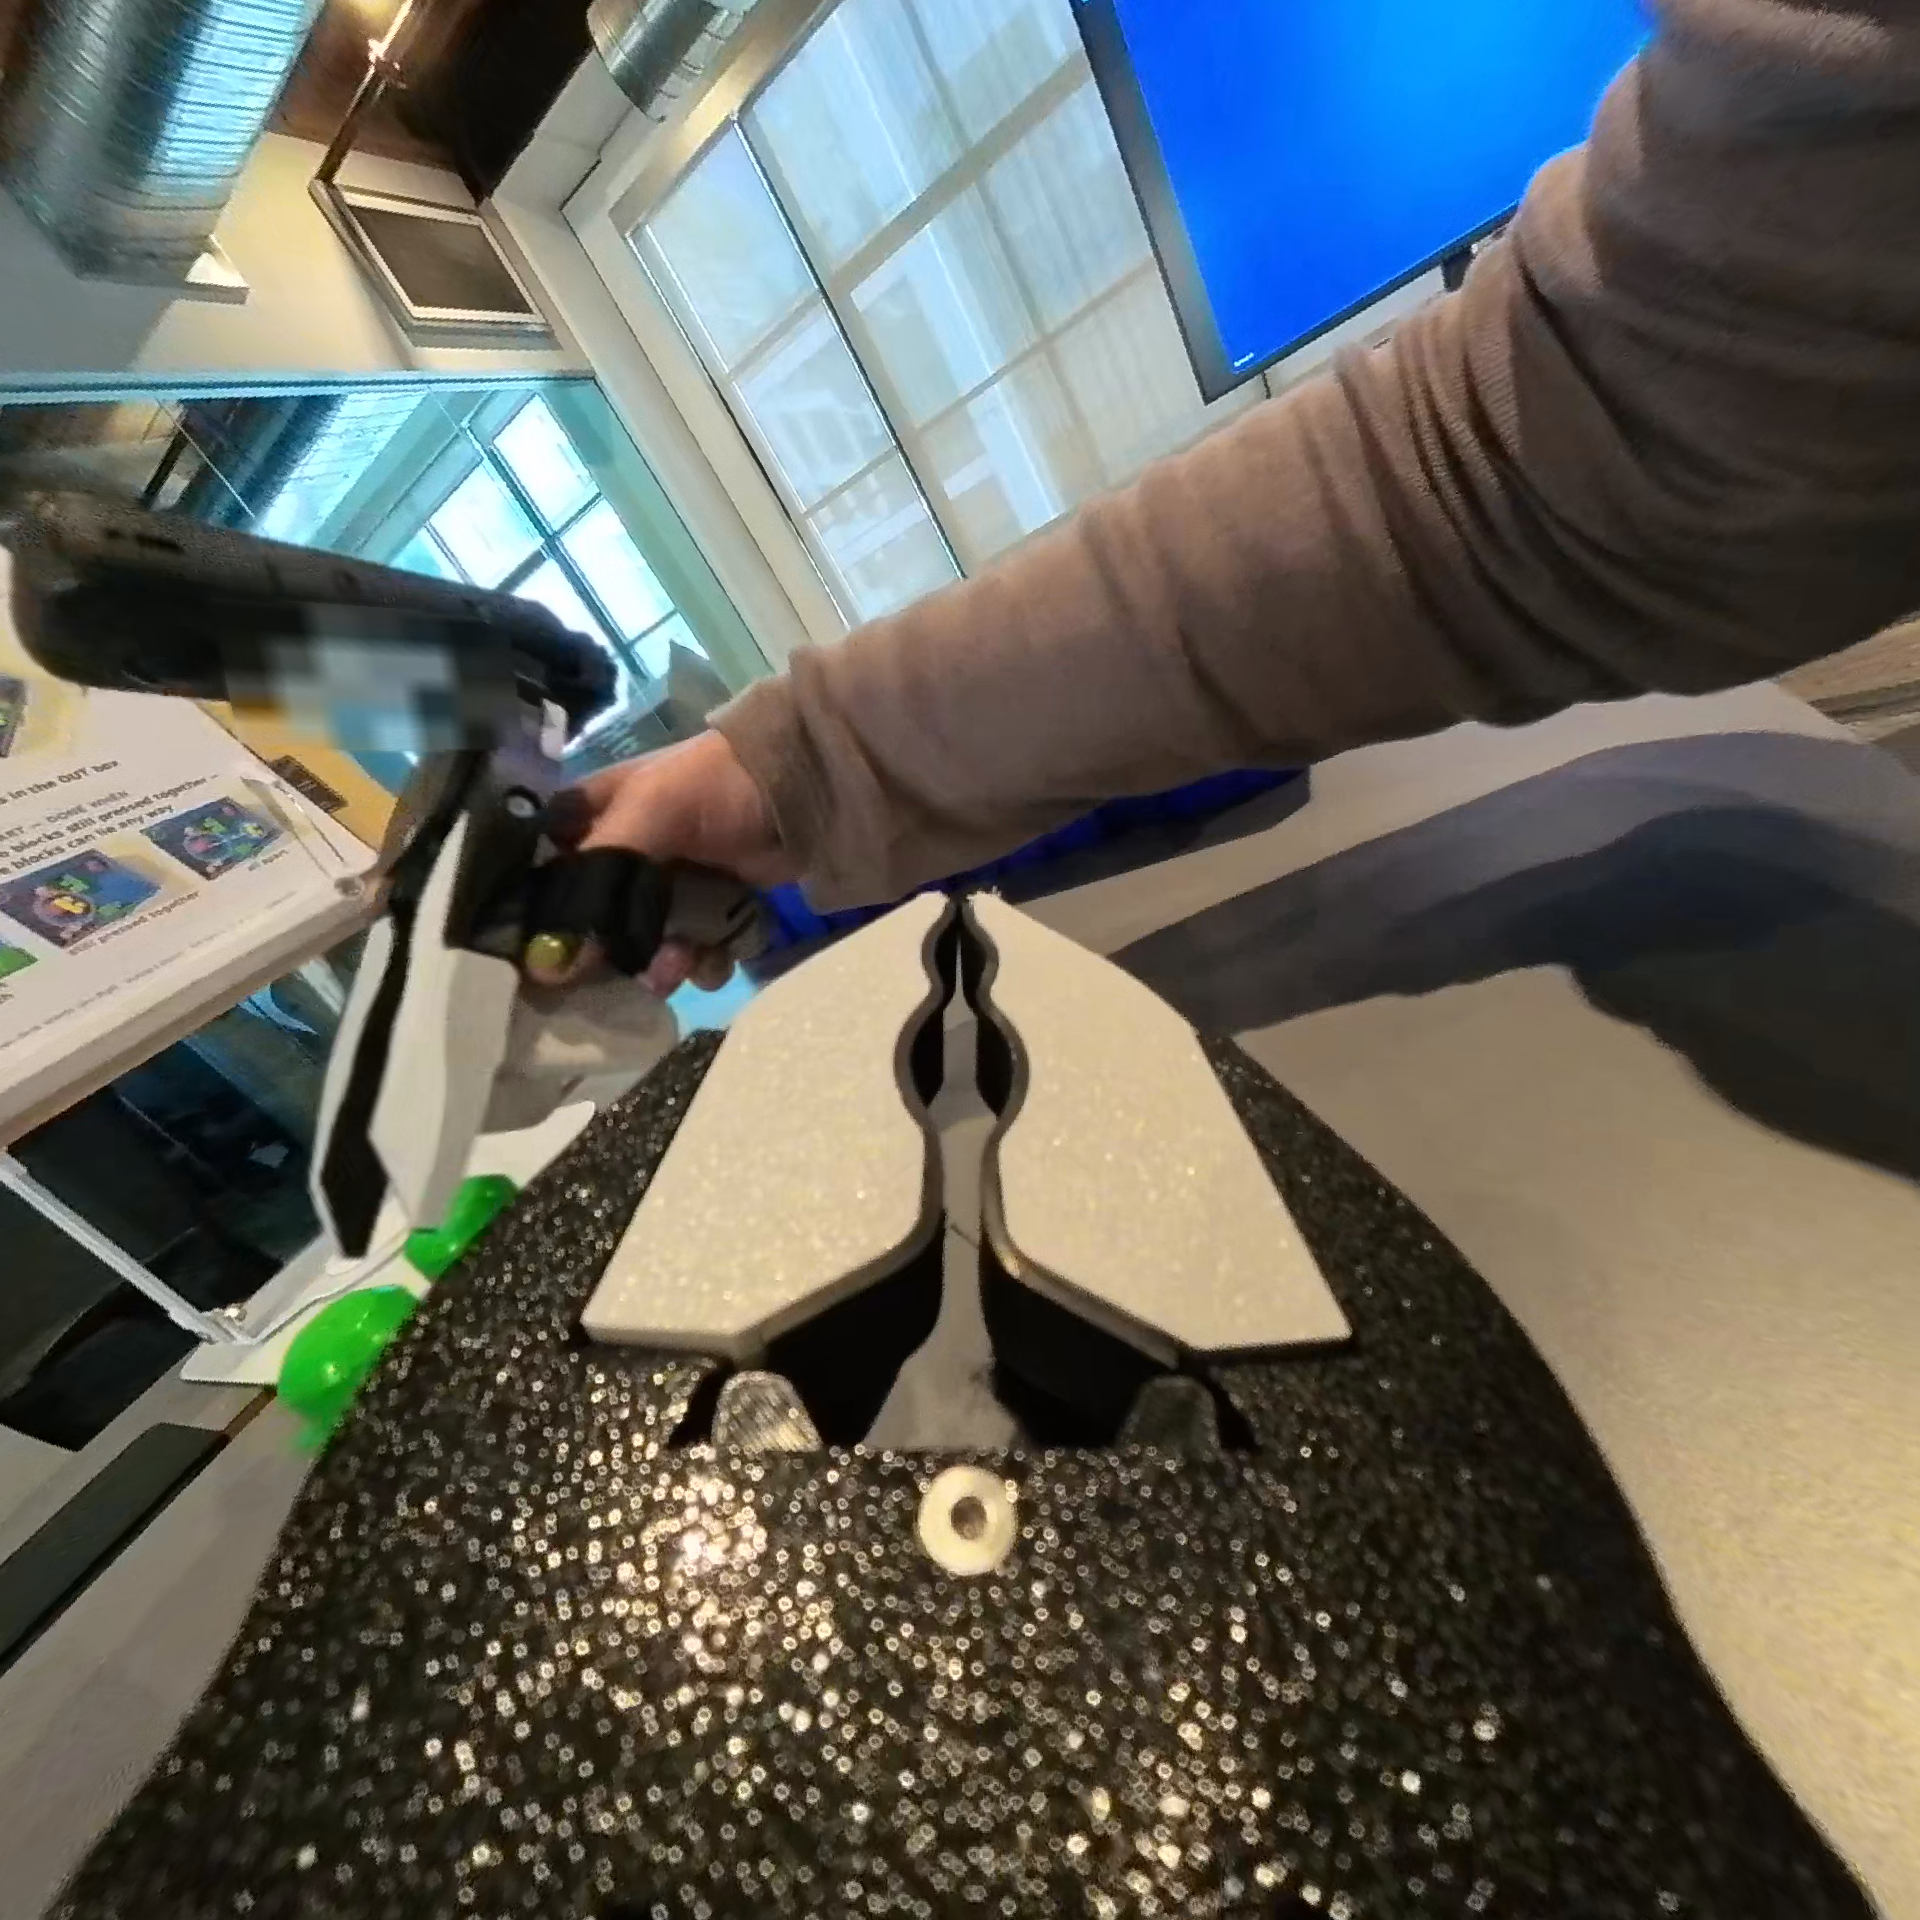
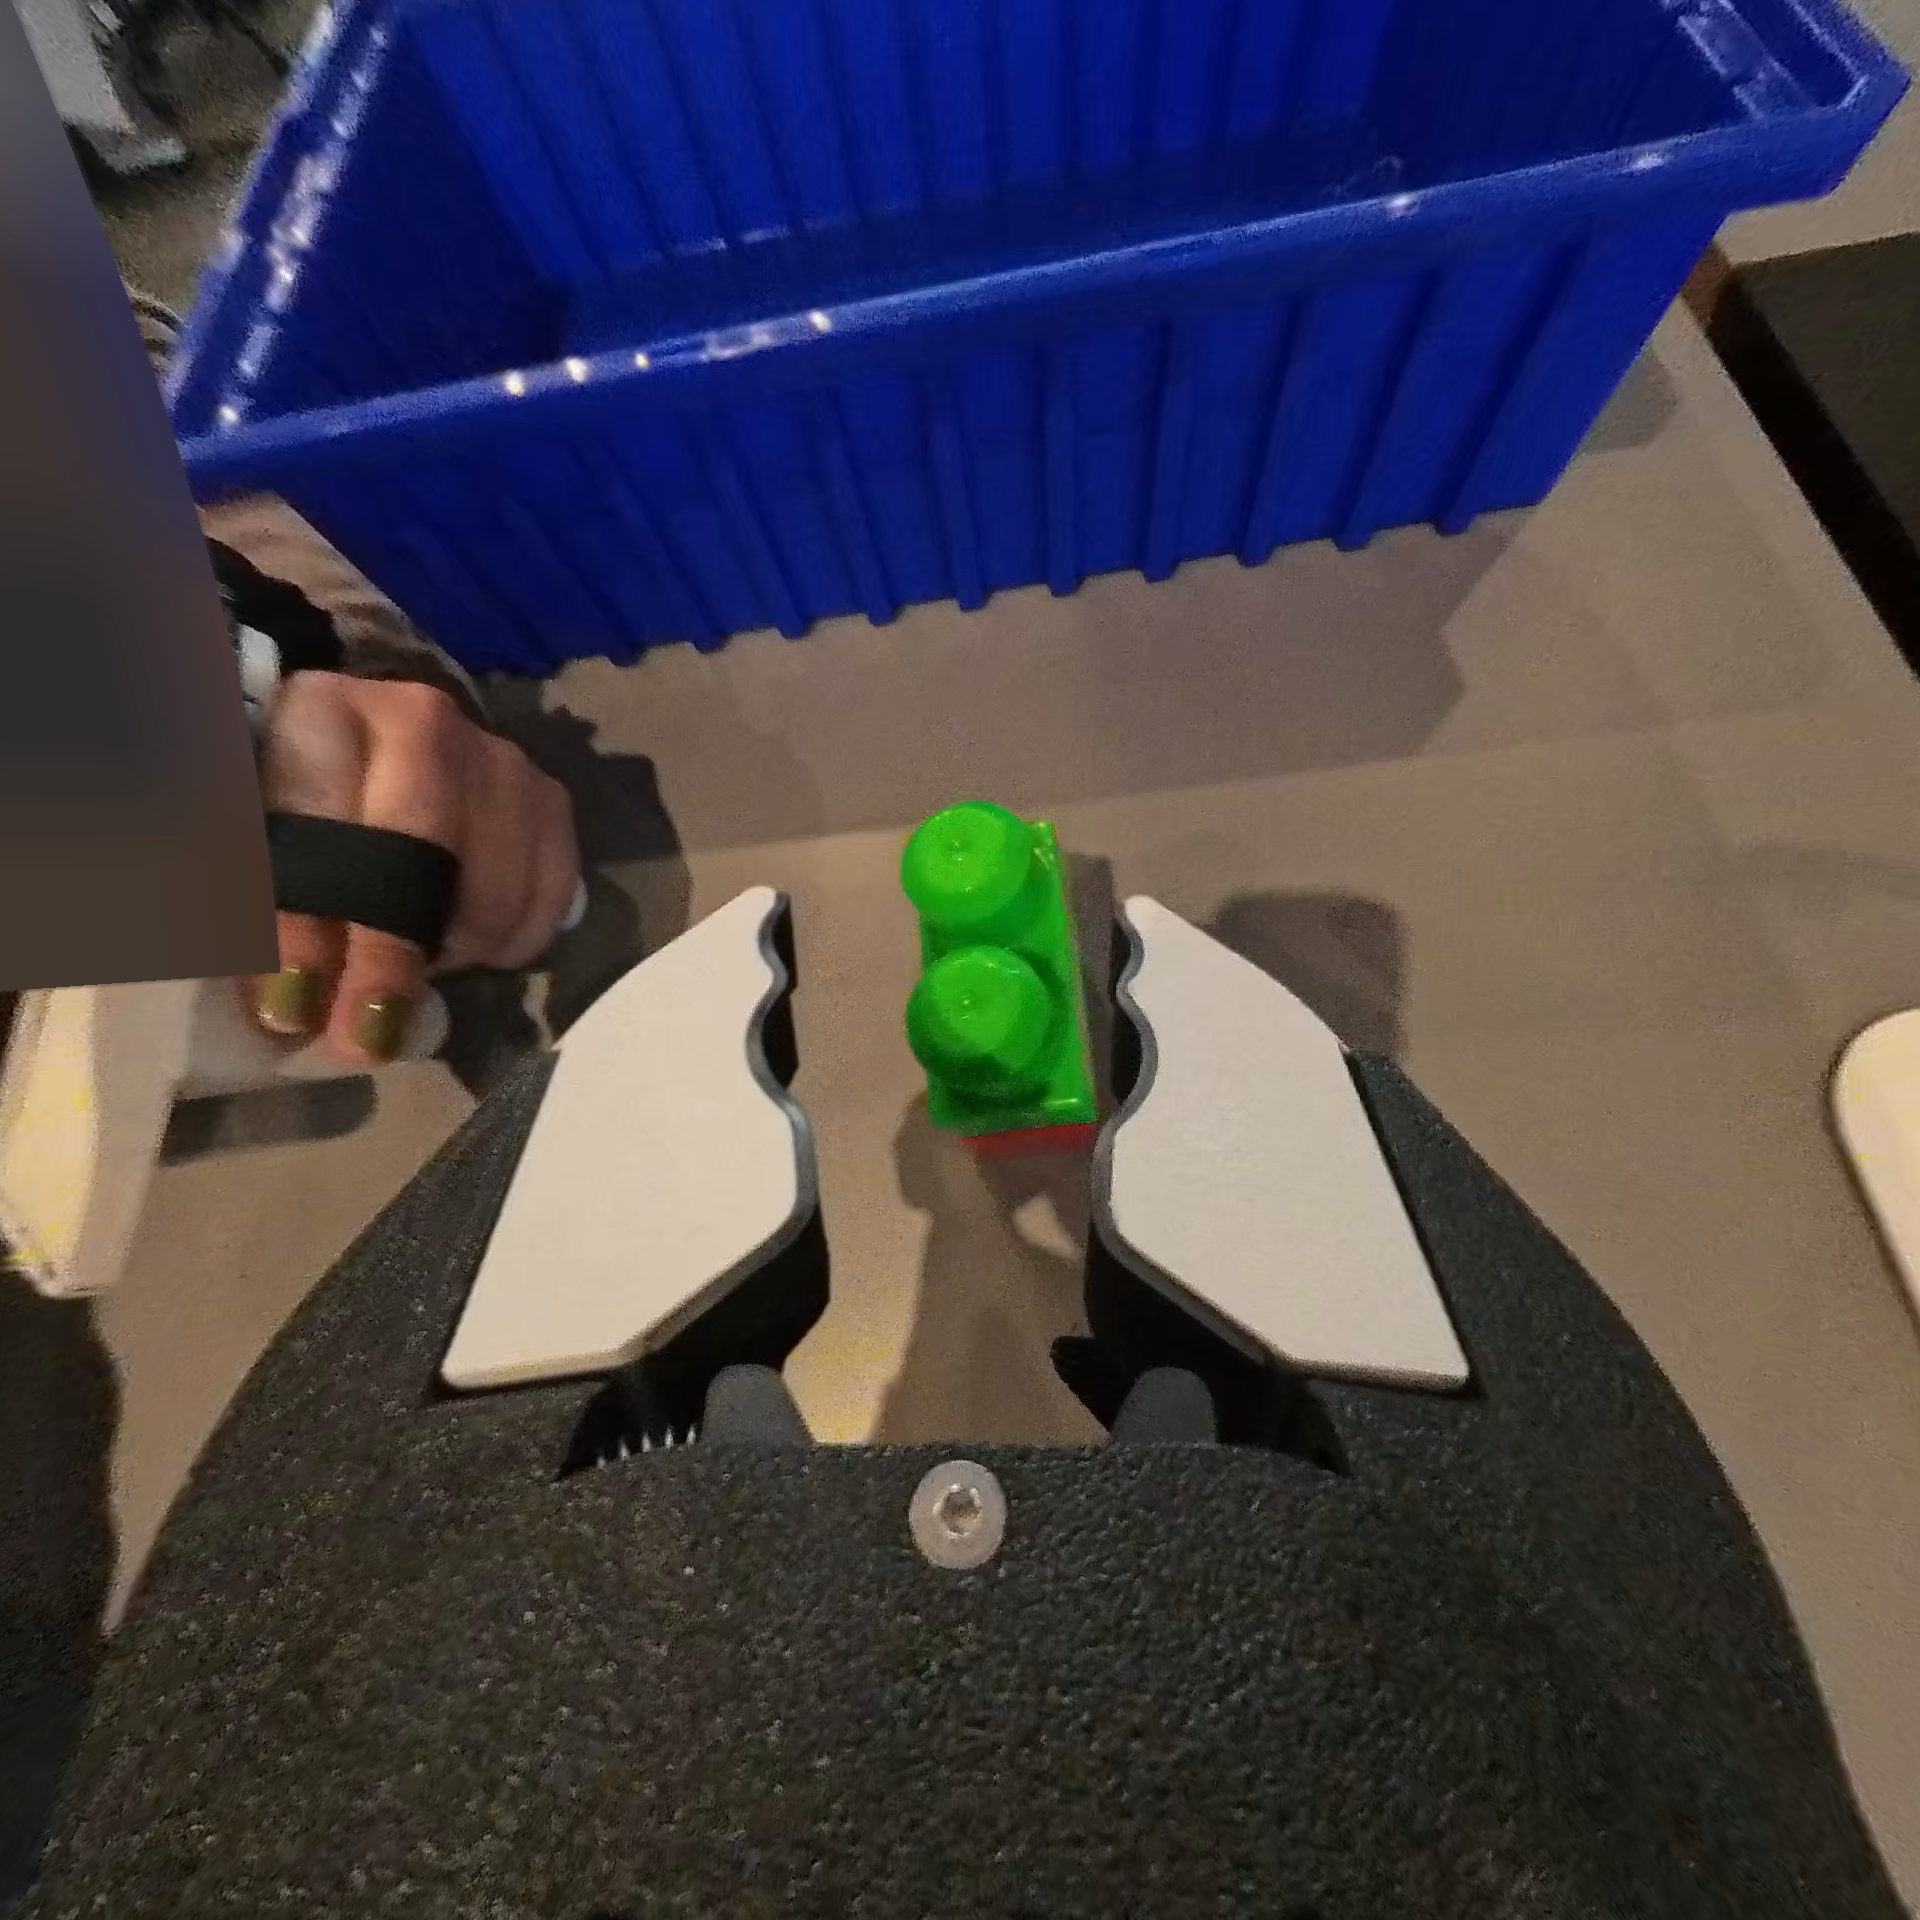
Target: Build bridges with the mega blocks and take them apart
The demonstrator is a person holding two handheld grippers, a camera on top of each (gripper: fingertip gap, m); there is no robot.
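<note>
In the right wrist view a green two-stud block (image 2: pixel 997 987) stands on the grey table, stacked on a red block (image 2: pixel 1023 1141) of which only an edge shows. My right gripper (image 2: pixel 951 914) is open, one finger on each side of the green block, the right finger close to it. In the left wrist view my left gripper (image 1: pixel 961 914) is shut and empty, tilted up toward the room. The right gripper (image 1: pixel 364 1184) shows there at the left, pointing down over the green block (image 1: pixel 395 1309), held by a hand (image 1: pixel 675 821).
A blue ribbed bin (image 2: pixel 935 364) stands just behind the block. The hand on the left gripper (image 2: pixel 416 831) is at the left. A white object (image 2: pixel 1881 1122) lies at the right edge. An instruction sheet in a clear stand (image 1: pixel 125 914) stands at the left. The white object (image 2: pixel 1881 1122) lies some 20 centimetres from my right tips, 35 centimetres from my left tips.
</note>
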